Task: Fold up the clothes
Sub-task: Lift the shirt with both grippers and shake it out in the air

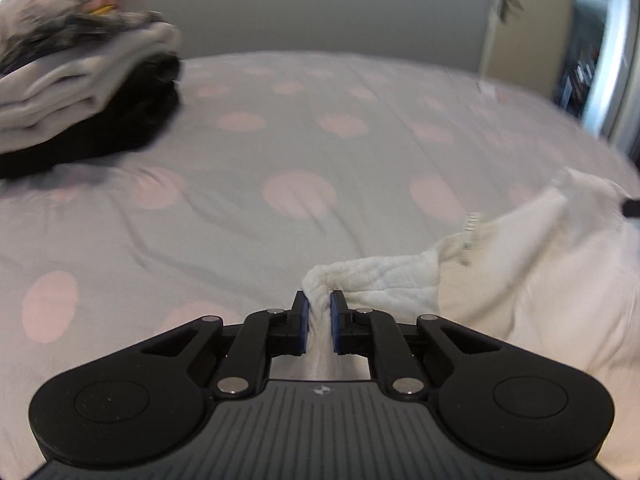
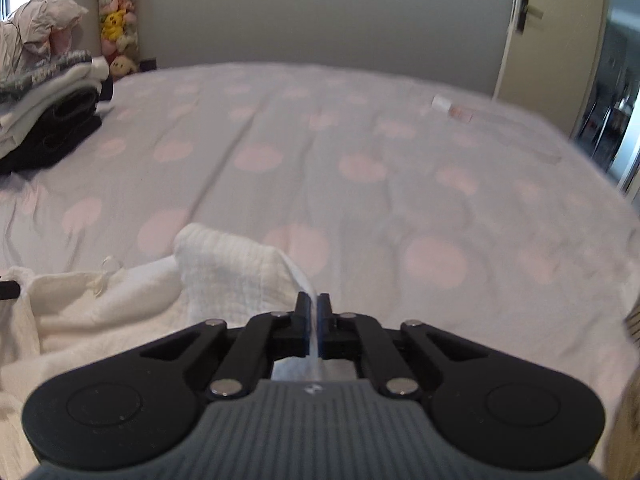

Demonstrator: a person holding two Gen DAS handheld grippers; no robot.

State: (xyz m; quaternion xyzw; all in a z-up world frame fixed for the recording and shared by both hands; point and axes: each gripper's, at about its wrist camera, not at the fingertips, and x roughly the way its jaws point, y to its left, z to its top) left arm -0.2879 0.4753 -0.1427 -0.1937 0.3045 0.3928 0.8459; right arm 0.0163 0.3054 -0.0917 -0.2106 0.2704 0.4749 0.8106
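Note:
A white garment (image 1: 540, 264) lies on the bed, spreading to the right in the left wrist view and to the left in the right wrist view (image 2: 100, 312). My left gripper (image 1: 319, 300) is shut on a bunched ribbed corner of the white garment. My right gripper (image 2: 314, 300) is shut on a thin fold of the same garment beside its ribbed band (image 2: 228, 260). Both grippers hold the cloth low over the bed. A small tag (image 1: 470, 228) shows on the garment.
The bed (image 1: 304, 152) has a grey sheet with pink dots. A stack of folded clothes (image 1: 80, 96) sits at the far left, also in the right wrist view (image 2: 48, 120). Plush toys (image 2: 118, 36) stand by the wall. A door (image 2: 552, 40) is at the right.

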